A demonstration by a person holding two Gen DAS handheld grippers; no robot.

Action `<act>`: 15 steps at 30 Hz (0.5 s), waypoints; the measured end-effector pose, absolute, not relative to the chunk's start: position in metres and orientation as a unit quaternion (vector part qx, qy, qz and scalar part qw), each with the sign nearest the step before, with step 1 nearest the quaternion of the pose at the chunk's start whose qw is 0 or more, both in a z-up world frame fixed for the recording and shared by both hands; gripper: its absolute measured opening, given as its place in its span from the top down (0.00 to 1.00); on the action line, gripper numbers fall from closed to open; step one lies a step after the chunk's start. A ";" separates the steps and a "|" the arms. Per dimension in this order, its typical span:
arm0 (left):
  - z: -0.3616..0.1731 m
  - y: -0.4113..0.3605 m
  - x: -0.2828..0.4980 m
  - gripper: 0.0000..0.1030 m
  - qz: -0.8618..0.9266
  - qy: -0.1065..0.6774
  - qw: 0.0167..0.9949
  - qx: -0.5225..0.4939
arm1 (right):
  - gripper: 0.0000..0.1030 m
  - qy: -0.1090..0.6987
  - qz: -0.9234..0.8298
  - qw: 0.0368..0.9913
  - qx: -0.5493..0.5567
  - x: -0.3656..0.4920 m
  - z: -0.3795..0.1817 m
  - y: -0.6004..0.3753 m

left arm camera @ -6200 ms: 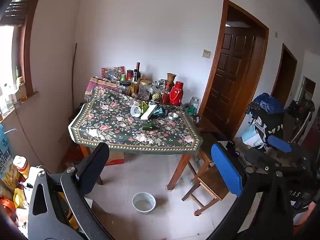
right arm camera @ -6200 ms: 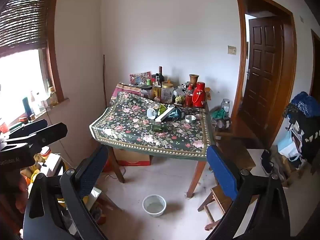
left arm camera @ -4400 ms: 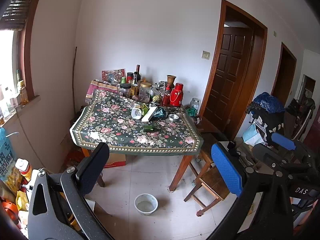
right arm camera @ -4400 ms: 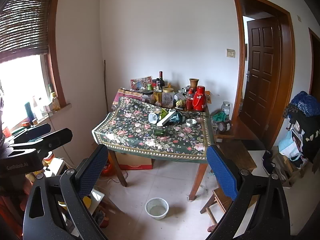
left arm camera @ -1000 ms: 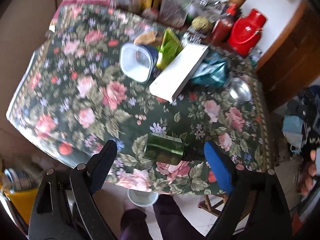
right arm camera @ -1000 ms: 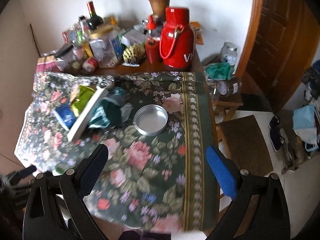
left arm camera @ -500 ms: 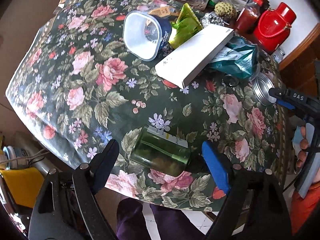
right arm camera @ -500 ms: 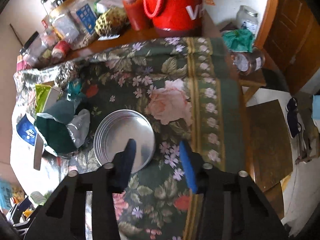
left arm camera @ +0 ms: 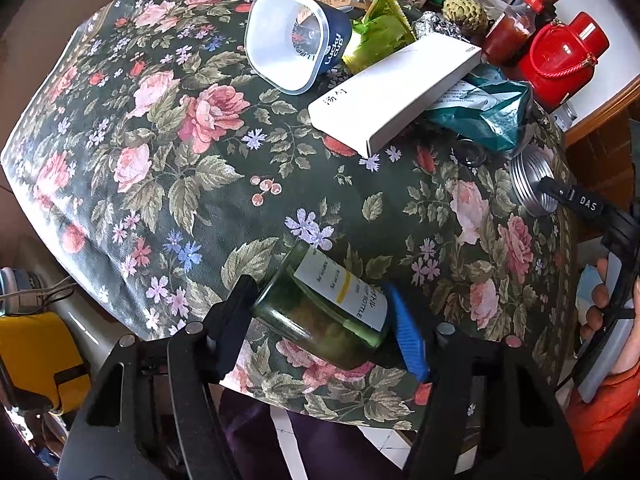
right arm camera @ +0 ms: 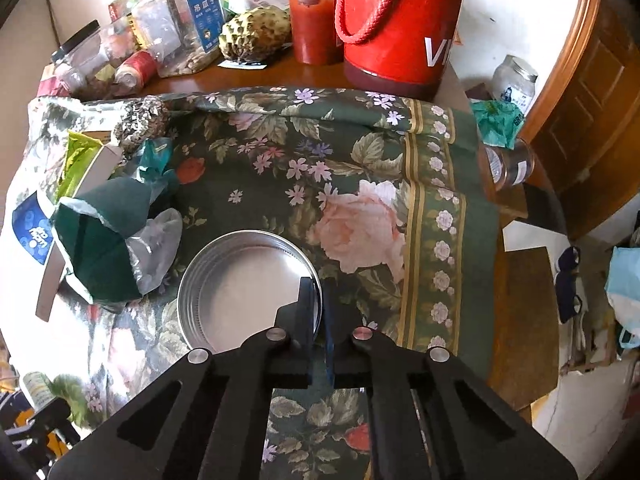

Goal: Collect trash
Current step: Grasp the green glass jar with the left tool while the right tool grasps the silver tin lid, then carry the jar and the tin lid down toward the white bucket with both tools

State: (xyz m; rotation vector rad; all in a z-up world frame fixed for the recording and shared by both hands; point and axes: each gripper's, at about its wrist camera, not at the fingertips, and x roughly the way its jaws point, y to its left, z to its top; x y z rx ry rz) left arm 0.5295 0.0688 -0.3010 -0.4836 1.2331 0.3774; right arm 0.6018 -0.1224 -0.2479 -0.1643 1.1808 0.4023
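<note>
Nearest, the left gripper (left arm camera: 320,320) pinches the green bottle (left arm camera: 324,304) lying at the near table edge, while the right gripper (right arm camera: 316,312) nips the metal lid (right arm camera: 240,292) by its rim; farther off, wrappers (left arm camera: 480,108) and box (left arm camera: 396,92) wait

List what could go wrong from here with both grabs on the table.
The left gripper clamps a green glass bottle lying on its side near the table's edge; smooth glass could slip out and drop to the floor. The right gripper pinches only the thin rim of the round metal lid, so the lid may pivot or slip free on lifting. Either lift could also drag the loose floral tablecloth and disturb nearby clutter.
</note>
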 end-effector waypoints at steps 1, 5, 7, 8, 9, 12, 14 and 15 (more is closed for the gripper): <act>-0.300 0.069 0.531 0.37 0.175 0.568 0.773 -0.222 | 0.97 0.553 0.192 0.808 -0.072 0.601 -0.246 -0.123; -0.283 0.071 0.531 0.37 0.176 0.552 0.785 -0.219 | 0.97 0.543 0.197 0.813 -0.073 0.596 -0.242 -0.121; -0.272 0.073 0.533 0.37 0.175 0.543 0.793 -0.215 | 0.97 0.533 0.202 0.818 -0.076 0.594 -0.234 -0.123; -0.264 0.074 0.533 0.37 0.174 0.533 0.801 -0.210 | 0.97 0.528 0.204 0.821 -0.079 0.591 -0.229 -0.123; -0.257 0.074 0.534 0.37 0.173 0.526 0.806 -0.206 | 0.97 0.523 0.206 0.823 -0.079 0.589 -0.225 -0.124; -0.237 0.074 0.530 0.37 0.169 0.506 0.823 -0.197 | 0.97 0.509 0.213 0.830 -0.078 0.578 -0.207 -0.124; -0.220 0.074 0.528 0.37 0.163 0.488 0.836 -0.191 | 0.97 0.501 0.216 0.835 -0.077 0.573 -0.199 -0.125; -0.211 0.072 0.525 0.37 0.161 0.480 0.842 -0.186 | 0.97 0.492 0.217 0.839 -0.077 0.567 -0.189 -0.126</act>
